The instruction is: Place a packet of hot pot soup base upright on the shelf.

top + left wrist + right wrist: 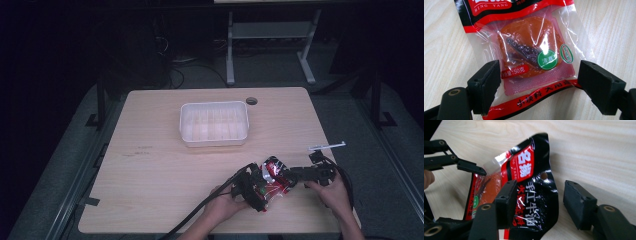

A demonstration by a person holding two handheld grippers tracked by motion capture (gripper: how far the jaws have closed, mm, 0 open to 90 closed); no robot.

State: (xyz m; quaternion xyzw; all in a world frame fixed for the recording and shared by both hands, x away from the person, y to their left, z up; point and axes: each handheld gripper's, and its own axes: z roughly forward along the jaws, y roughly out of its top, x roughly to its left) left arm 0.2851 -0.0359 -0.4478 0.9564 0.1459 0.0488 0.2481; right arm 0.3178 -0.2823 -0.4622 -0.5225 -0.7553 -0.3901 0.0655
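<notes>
At the counter's [150,165] near edge, two hands hold their claws to a red-and-black snack packet [272,181] lying on pale wood grain. The left claw [537,86] stands spread, the packet's clear lower end between its jaws without being pressed. The right claw [537,202] is spread too, astride the packet's black top flap. Farther back, mid-counter, sits an empty white plastic tub [214,123], with a cable hole [251,101] near the far edge. Beyond, a dark room holds grey floor, cables and a white metal frame [270,45].
</notes>
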